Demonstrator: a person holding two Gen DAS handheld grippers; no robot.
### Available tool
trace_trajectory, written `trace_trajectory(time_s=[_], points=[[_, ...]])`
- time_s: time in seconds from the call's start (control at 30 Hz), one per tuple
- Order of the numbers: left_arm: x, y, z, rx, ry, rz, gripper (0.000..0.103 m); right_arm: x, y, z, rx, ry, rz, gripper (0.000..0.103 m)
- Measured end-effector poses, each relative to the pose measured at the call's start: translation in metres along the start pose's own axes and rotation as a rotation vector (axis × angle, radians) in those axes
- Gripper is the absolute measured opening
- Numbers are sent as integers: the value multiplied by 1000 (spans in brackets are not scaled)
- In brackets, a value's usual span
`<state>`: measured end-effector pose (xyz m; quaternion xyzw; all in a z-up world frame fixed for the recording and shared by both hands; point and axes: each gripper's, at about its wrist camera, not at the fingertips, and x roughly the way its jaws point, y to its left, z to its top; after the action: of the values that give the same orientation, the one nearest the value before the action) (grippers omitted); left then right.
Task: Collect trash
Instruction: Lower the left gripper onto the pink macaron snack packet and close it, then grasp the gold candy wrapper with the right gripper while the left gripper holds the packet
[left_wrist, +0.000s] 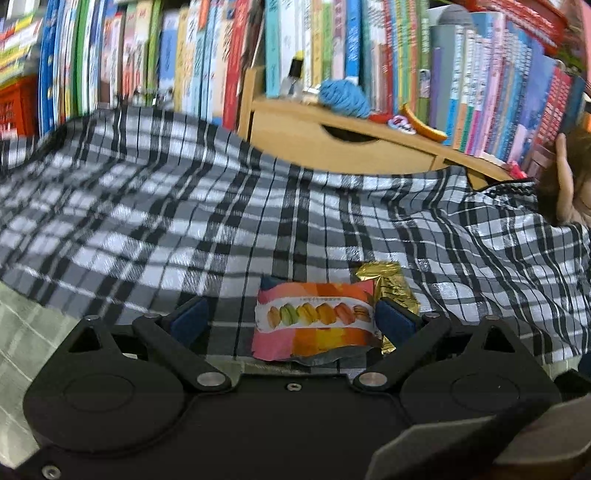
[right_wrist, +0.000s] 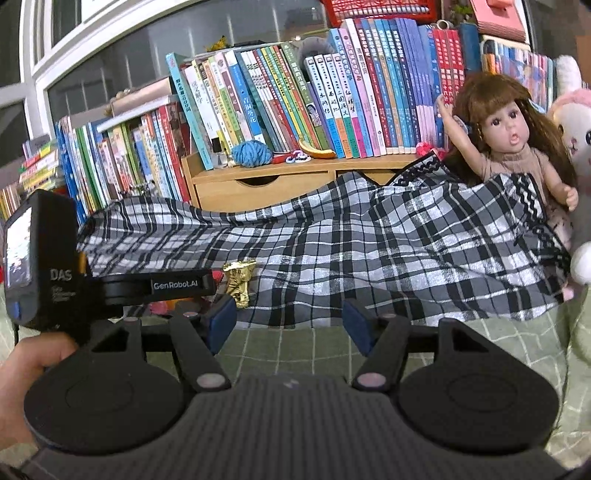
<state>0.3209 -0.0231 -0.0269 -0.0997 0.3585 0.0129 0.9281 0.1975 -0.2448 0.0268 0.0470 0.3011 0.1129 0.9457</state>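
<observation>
A pink and orange macaron wrapper (left_wrist: 314, 321) lies flat on the black and white plaid cloth (left_wrist: 184, 221). My left gripper (left_wrist: 291, 321) is open around it: the wrapper sits close to the right finger (left_wrist: 397, 323) and far from the left one (left_wrist: 188, 323). A crumpled gold wrapper (left_wrist: 391, 288) lies just behind that right finger; the right wrist view shows the gold wrapper (right_wrist: 240, 282) too. My right gripper (right_wrist: 290, 325) stands open over the green mat (right_wrist: 288, 350) at the cloth's near edge, nothing between its fingers. The left gripper's black housing (right_wrist: 44, 258) is at its left, held by a hand (right_wrist: 22, 376).
A wooden drawer shelf (right_wrist: 266, 184) with rows of books stands behind the cloth, carrying blue yarn (right_wrist: 251, 153) and a toy banana (right_wrist: 317, 151). A doll (right_wrist: 517, 147) and a pink plush toy (right_wrist: 576, 147) sit at the right, on the cloth's edge.
</observation>
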Motion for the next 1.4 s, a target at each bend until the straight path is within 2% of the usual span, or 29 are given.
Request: trace_trajectory(time_s=[0.1,0.13,0.17,0.23,0.3,0.33,0.5,0.7,0.97,1.0,1.07,1.1,1.13,1.4], points=[[5,4,-3,-40,-6,-15,82,4,-2,1,1,5,-2,76],[6,5,-4,-39,-15,-16,70,5,-2,1,3,7,-2,76],[6,5,-4,-36,-14,-19,64,7,-2,1,5,9,-1,76],[6,5,-3,-37,-19,-17,40,11,-2,1,11,13,3,76],[6,7,-2,-42,-17,-25,25,17,0,1,19,19,7,76],[5,9,-1,-48,-19,-28,23,20,0,1,24,21,9,76],[-10,17,6,-57,-89,2,21,44,8,4,78,43,37,76],[-29,32,18,-18,-156,26,21,85,22,8,132,93,56,76],[-34,52,21,-2,-146,46,21,125,43,6,62,160,26,79],[-33,53,20,-2,-142,48,21,127,46,6,49,163,24,75],[-31,55,19,1,-136,52,21,127,51,7,34,166,24,46],[-30,55,18,3,-134,52,21,127,52,7,32,173,27,36],[-30,55,17,5,-132,52,21,125,53,7,31,172,33,32],[-43,51,10,24,-127,42,21,91,52,11,41,123,67,31]])
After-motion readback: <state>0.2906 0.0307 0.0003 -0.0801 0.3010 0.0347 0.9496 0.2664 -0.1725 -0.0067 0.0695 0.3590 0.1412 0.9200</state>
